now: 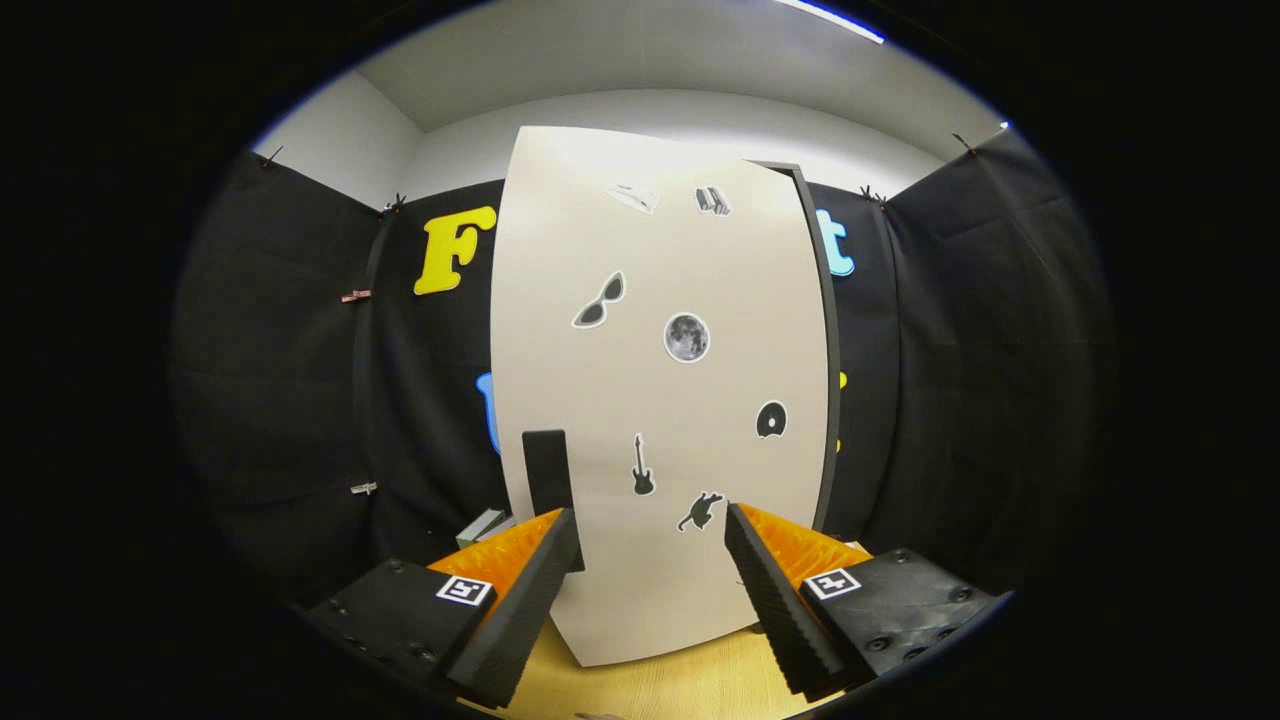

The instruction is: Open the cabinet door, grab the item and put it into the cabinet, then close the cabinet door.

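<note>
A tall cabinet stands just ahead of me on a wooden table [660, 685]. Its pale door [660, 400] carries several small stickers and looks shut or nearly so, with a dark edge of the cabinet body [828, 380] showing along its right side. A black handle [548, 475] sits low on the door's left edge, just beyond my left finger. My gripper [648, 530] is open, its fingers spread wide in front of the lower part of the door with nothing between them. A small grey object [482, 527] peeks out behind the left finger, left of the cabinet.
Black cloth walls close in the booth to the left, right and behind the cabinet. Small clips [356, 296] hang on the left cloth. White wall and ceiling show above.
</note>
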`<state>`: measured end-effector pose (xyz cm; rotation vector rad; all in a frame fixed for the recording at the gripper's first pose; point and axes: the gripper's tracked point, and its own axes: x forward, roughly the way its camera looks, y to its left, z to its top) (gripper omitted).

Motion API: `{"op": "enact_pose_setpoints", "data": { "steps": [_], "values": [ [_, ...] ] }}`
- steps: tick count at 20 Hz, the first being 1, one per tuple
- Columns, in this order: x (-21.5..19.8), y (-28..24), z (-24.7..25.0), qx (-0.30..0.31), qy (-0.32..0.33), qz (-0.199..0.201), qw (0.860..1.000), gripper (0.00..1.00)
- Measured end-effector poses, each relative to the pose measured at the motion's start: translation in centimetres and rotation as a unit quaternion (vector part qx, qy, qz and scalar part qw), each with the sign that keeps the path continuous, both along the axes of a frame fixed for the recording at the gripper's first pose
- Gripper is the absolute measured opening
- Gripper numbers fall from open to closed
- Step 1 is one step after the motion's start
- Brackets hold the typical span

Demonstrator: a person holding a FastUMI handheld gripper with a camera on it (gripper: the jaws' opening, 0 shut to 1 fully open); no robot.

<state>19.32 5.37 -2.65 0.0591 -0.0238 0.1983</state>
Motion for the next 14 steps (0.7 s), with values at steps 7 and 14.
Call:
{"op": "enact_pose_setpoints", "data": {
  "steps": [7, 14],
  "values": [
    [0.5, -0.07, 0.31, -0.005, -0.003, -0.002, 1.0, 0.97],
    [0.66, 0.1, 0.71, -0.008, -0.008, 0.0, 1.0, 0.97]
  ]
}}
